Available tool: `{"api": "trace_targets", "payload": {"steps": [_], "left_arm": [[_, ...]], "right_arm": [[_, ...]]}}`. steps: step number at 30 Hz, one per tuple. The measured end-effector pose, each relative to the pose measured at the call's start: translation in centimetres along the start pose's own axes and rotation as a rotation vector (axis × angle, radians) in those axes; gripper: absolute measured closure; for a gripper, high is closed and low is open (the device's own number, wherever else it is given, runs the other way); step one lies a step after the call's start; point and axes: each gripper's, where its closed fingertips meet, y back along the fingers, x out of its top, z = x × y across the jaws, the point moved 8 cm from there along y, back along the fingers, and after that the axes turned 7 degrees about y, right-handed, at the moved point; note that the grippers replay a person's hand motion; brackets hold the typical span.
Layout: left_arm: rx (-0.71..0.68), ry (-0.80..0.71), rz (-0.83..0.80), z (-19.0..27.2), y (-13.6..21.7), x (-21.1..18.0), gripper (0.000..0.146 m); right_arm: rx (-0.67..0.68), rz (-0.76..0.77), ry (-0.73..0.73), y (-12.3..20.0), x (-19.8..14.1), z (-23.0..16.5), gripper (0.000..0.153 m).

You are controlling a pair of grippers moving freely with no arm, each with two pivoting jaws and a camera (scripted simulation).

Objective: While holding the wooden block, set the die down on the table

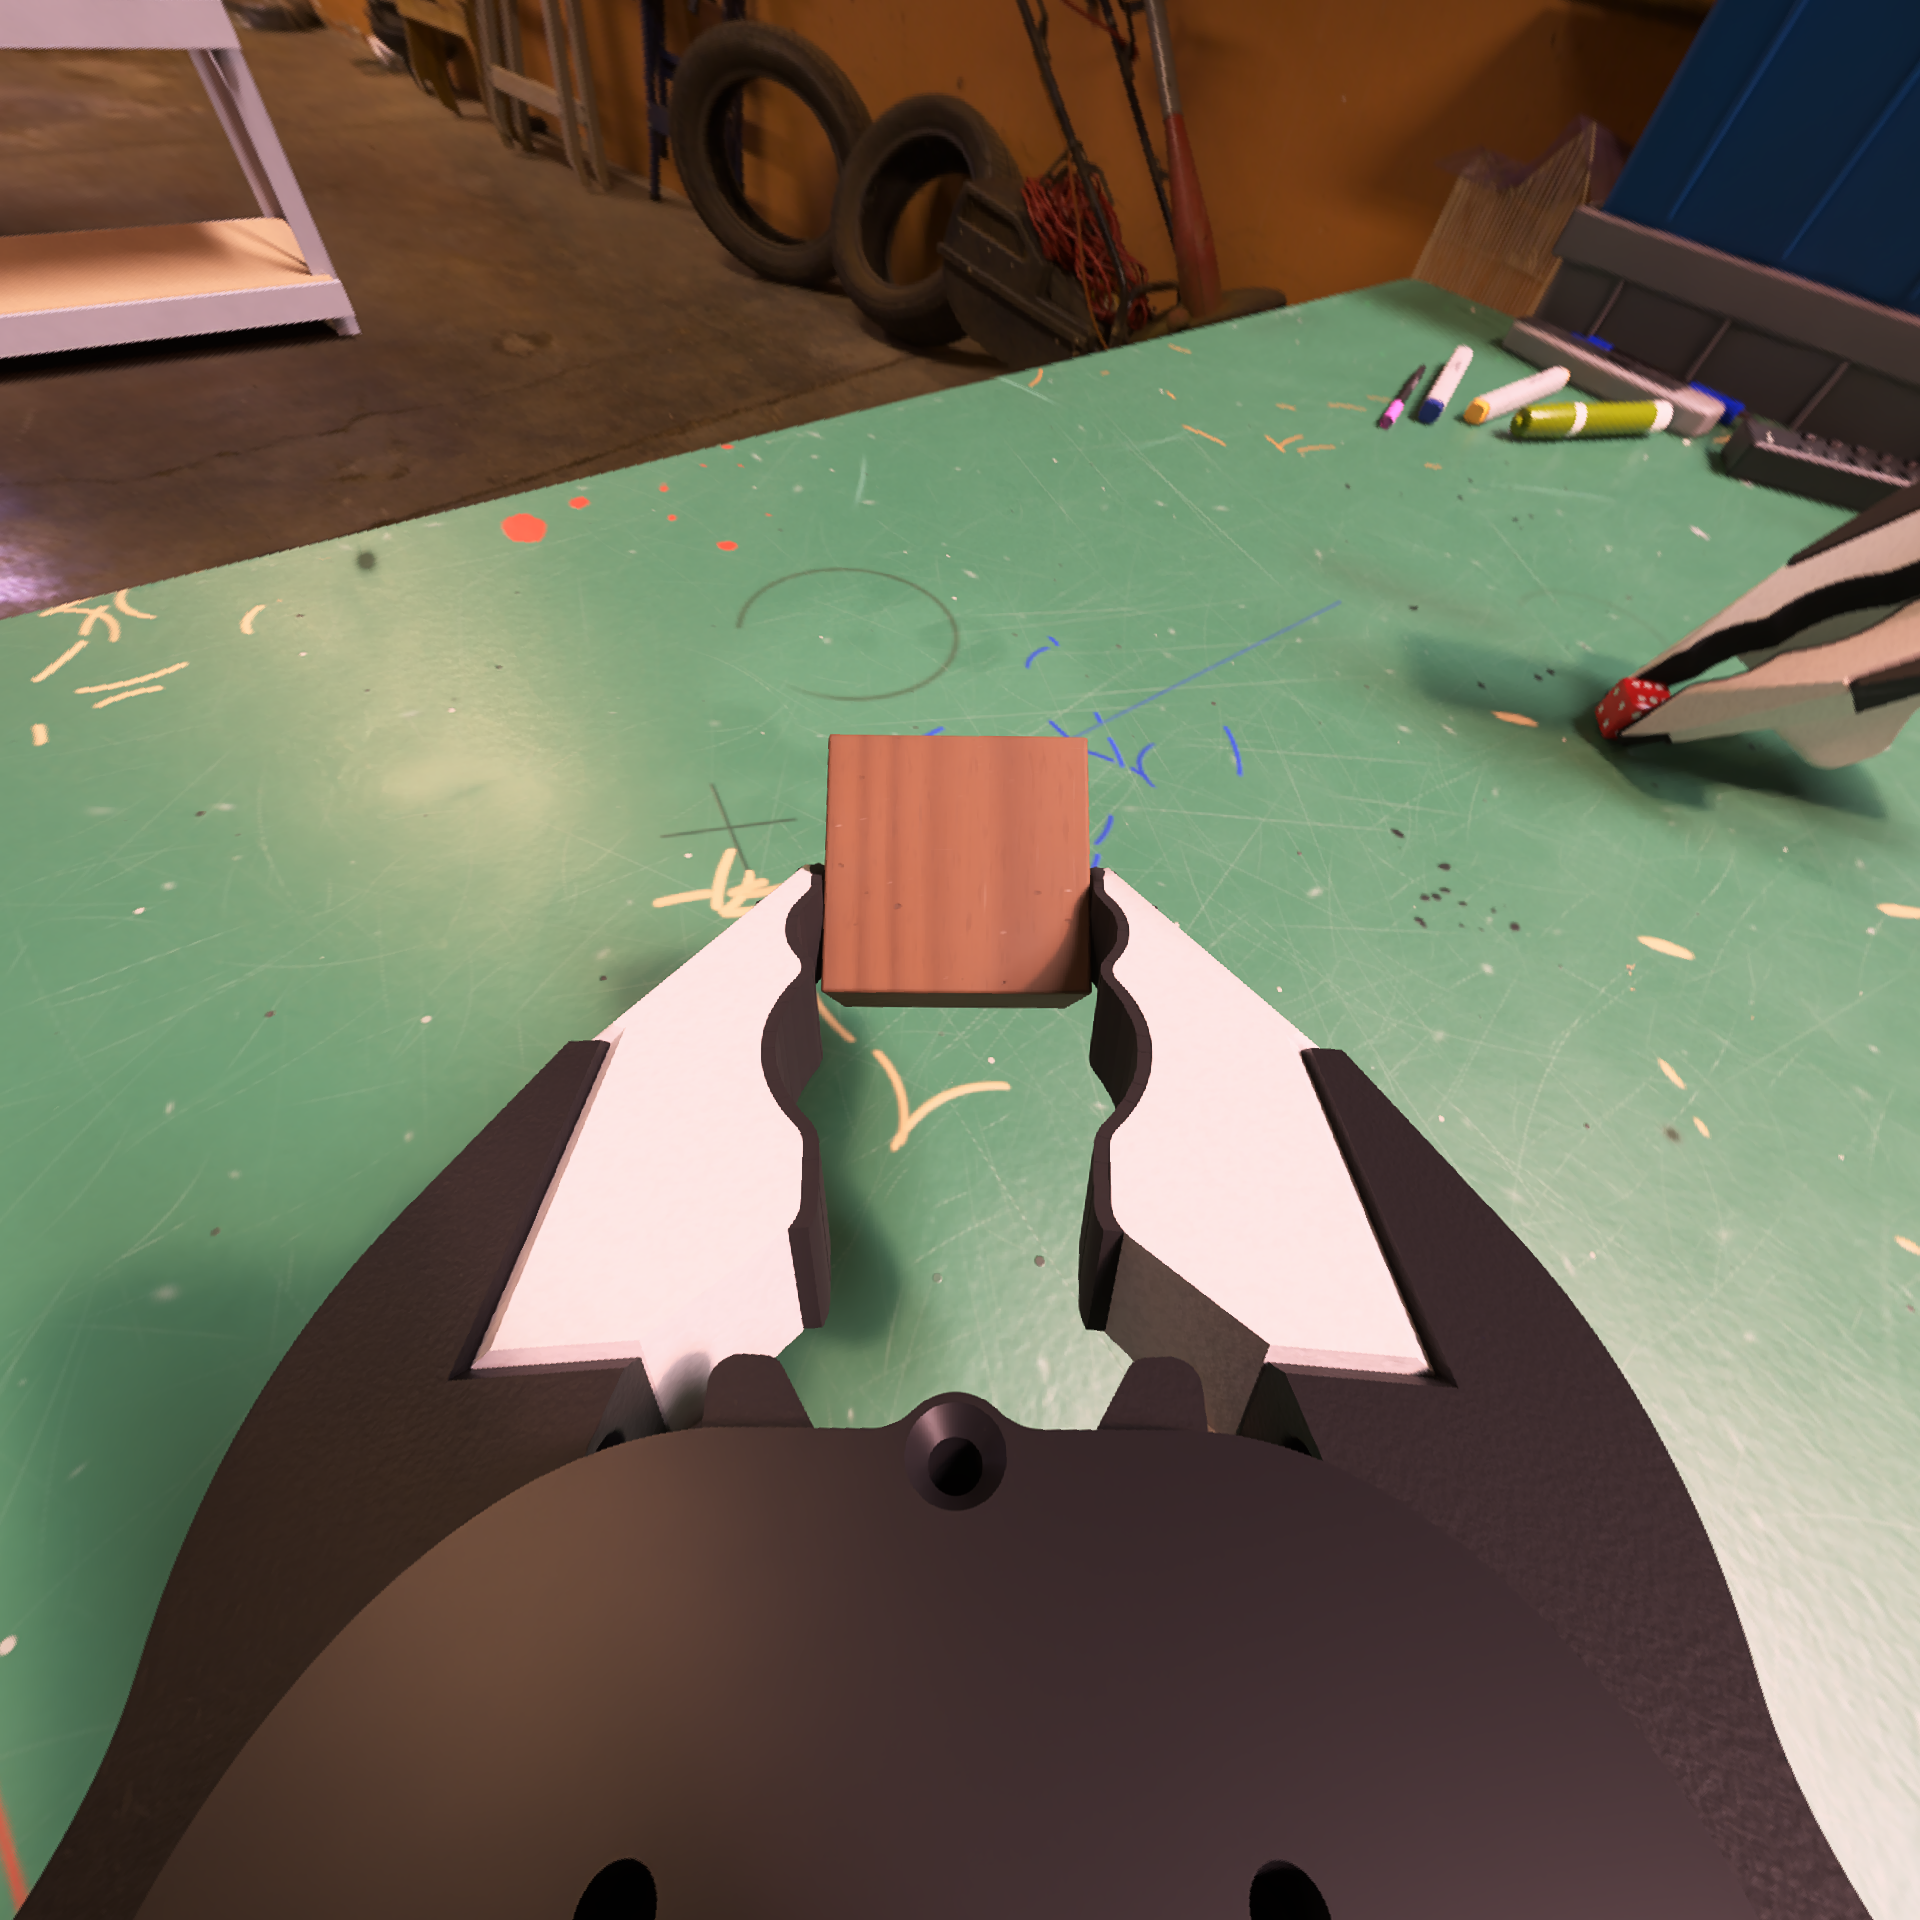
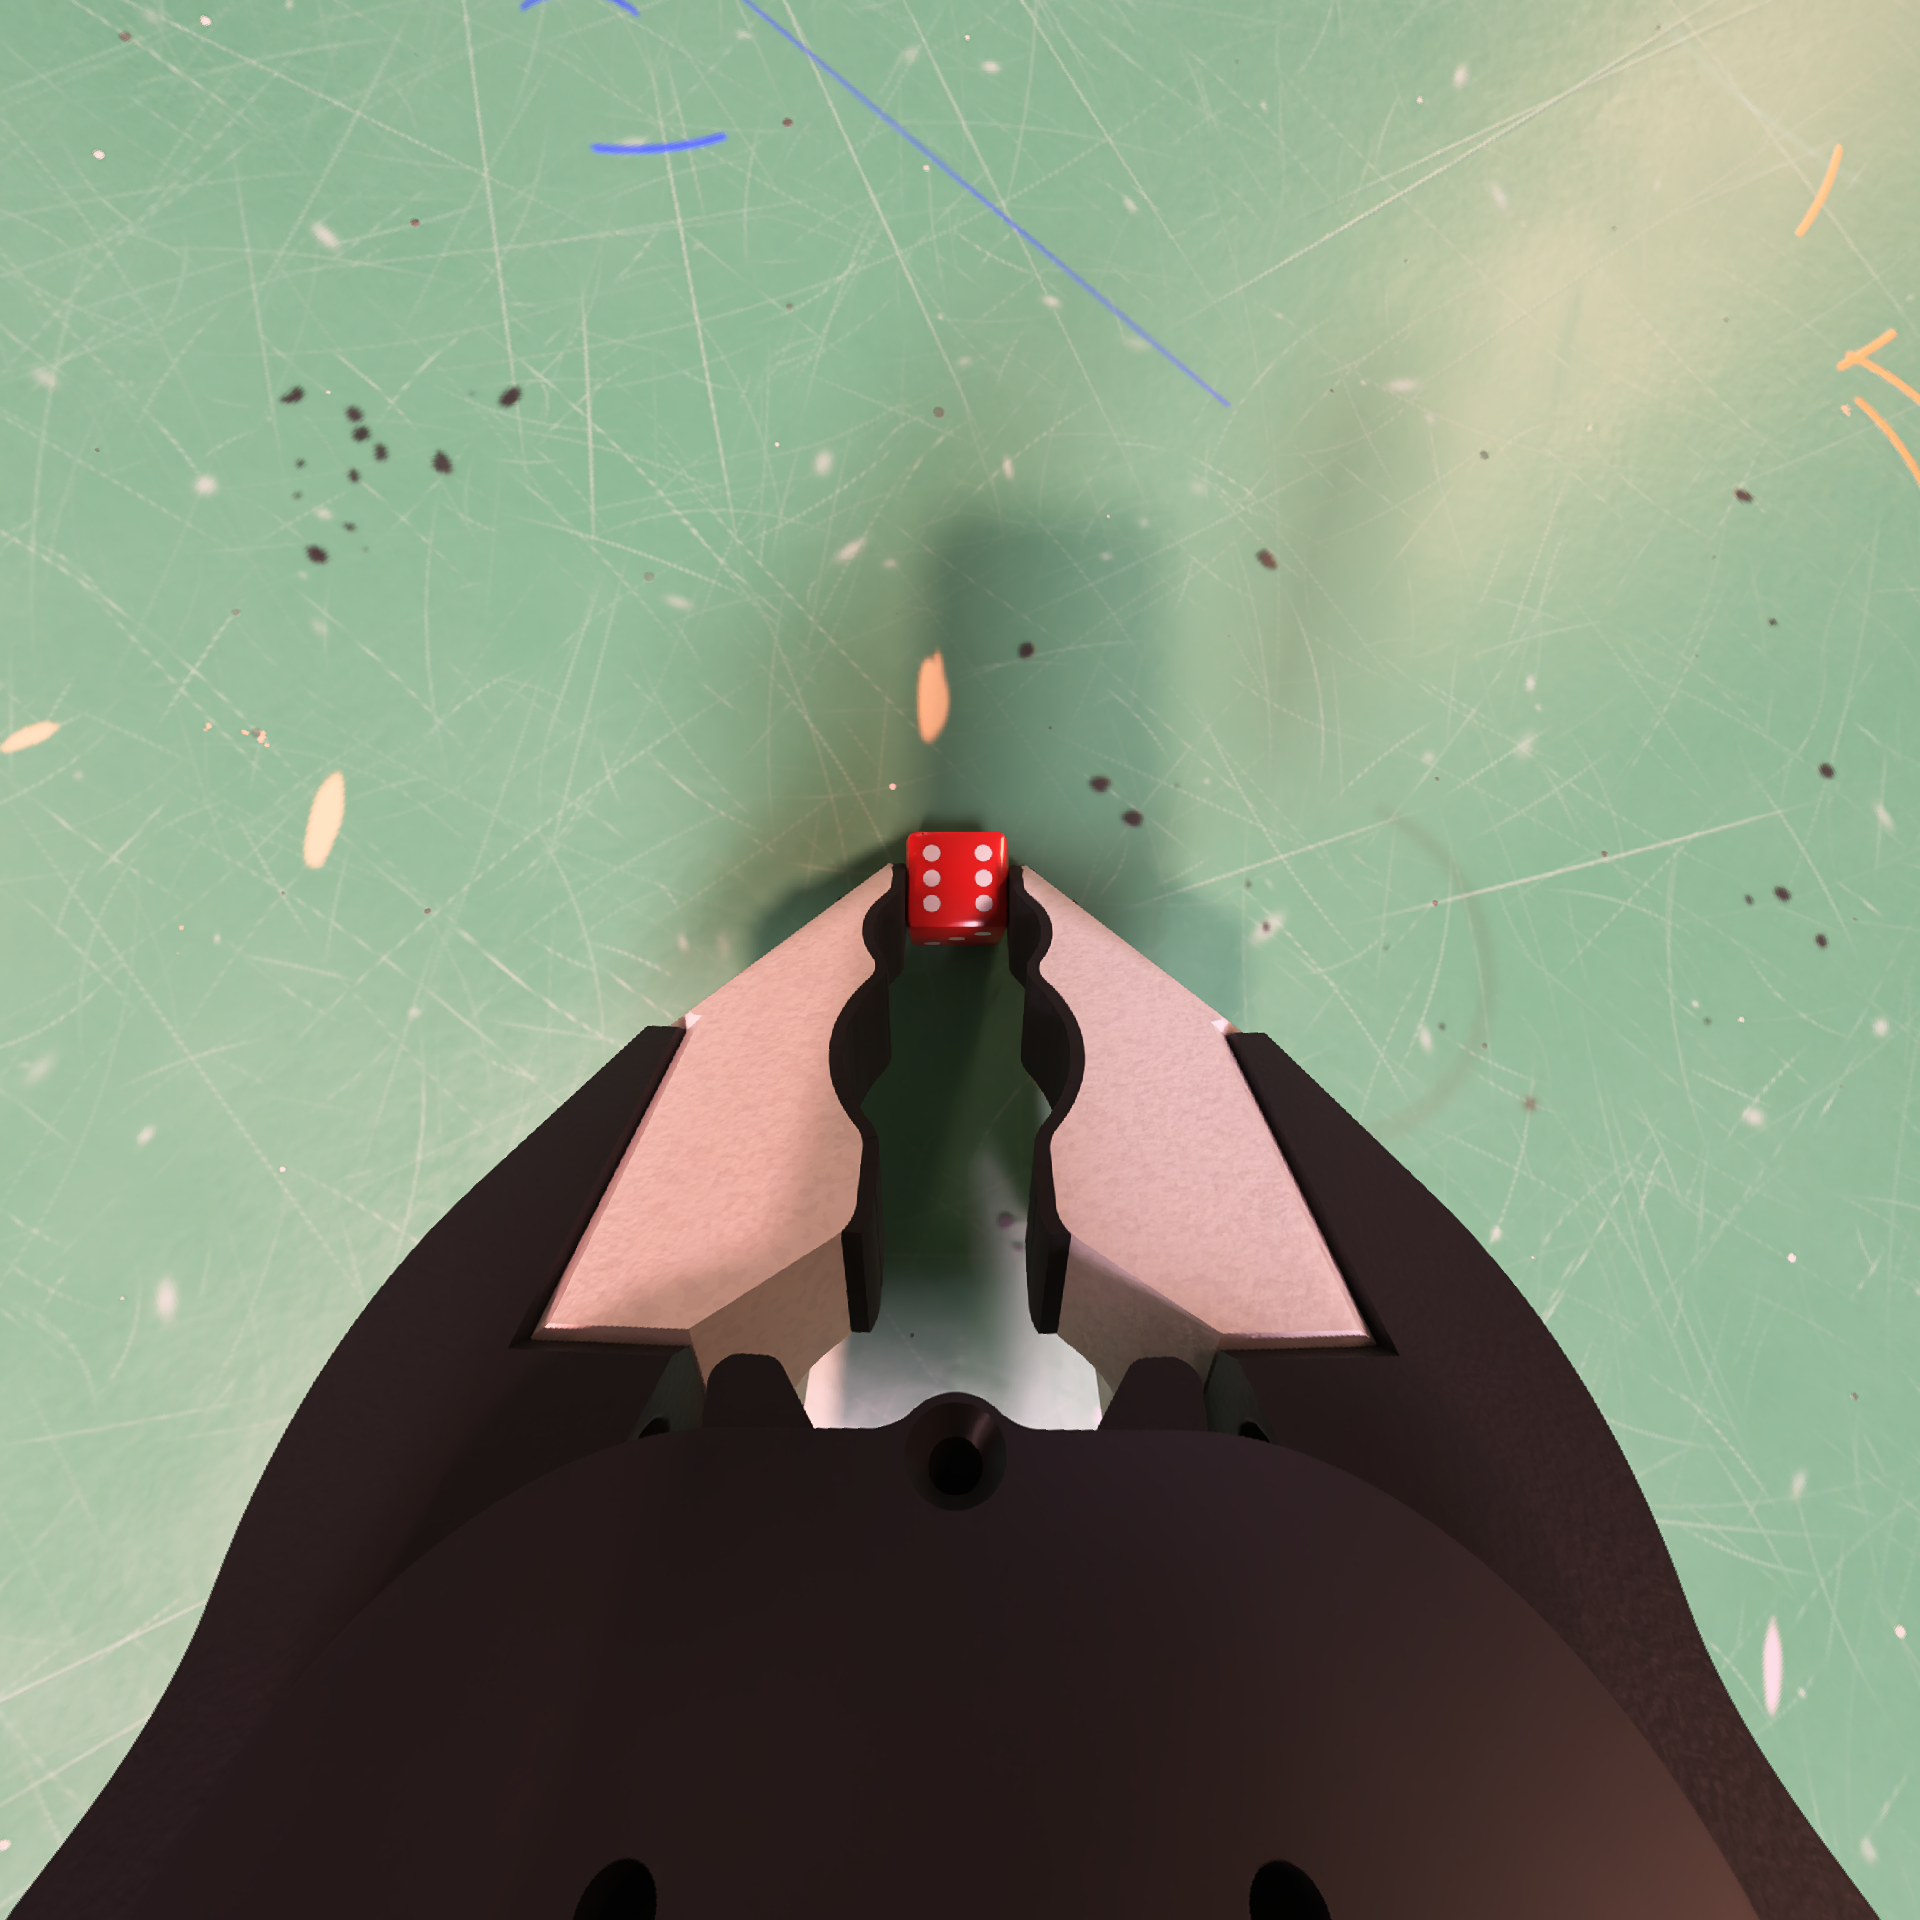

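My left gripper (image 1: 956,883) is shut on a brown wooden block (image 1: 956,868) and holds it above the green table (image 1: 416,935). My right gripper (image 2: 956,883) is shut on a small red die with white pips (image 2: 956,886), pinched at the fingertips. In the left wrist view the right gripper (image 1: 1647,712) comes in from the right edge with the die (image 1: 1628,707) low, at or just above the table surface beside its shadow. Whether the die touches the table cannot be told.
Several marker pens (image 1: 1590,419) lie at the far right of the table next to a dark tray (image 1: 1704,332) and a blue bin (image 1: 1787,135). Tyres (image 1: 769,156) and a white shelf (image 1: 156,260) stand on the floor beyond the table's far edge.
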Motion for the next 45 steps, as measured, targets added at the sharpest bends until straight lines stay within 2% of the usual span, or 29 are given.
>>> {"api": "trace_targets", "payload": {"steps": [7,12,14,16,20,26,32,38,42,45], "left_arm": [[-0.057,0.097,0.052,-0.6,0.9,0.2,0.096],[-0.032,0.072,0.048,-0.4,0.9,0.0,0.096],[-0.012,0.053,0.043,-0.4,0.9,-0.1,0.096],[0.022,0.028,0.031,-0.5,0.9,-0.3,0.096],[0.093,0.017,-0.010,-0.9,1.0,-0.8,0.096],[0.265,0.047,-0.106,-2.6,1.3,-1.9,0.096],[0.240,0.114,-0.130,-3.1,1.4,-2.4,0.096],[0.216,0.128,-0.119,-3.2,1.5,-2.3,0.096],[0.155,0.126,-0.056,-3.7,2.8,-1.6,0.096],[0.188,0.070,-0.086,-5.3,6.4,-0.8,0.096]], "right_arm": [[-0.063,-0.023,0.067,0.2,0.2,-0.6,0.134],[-0.083,0.003,0.082,1.7,1.8,-1.4,0.134],[-0.033,0.055,0.094,2.7,3.1,-2.7,0.134],[0.087,0.135,0.122,3.2,4.8,-5.0,0.134],[0.288,0.225,0.197,1.5,7.6,-10.9,0.134],[0.310,0.176,0.284,-2.1,8.9,-15.4,0.134],[0.241,0.102,0.323,-3.6,8.1,-15.2,0.134],[0.256,0.132,0.294,-3.7,7.8,-15.0,0.134],[0.309,0.252,0.226,-2.6,7.7,-13.8,0.124],[0.239,0.397,0.126,-1.3,7.1,-11.8,0.122]]}}
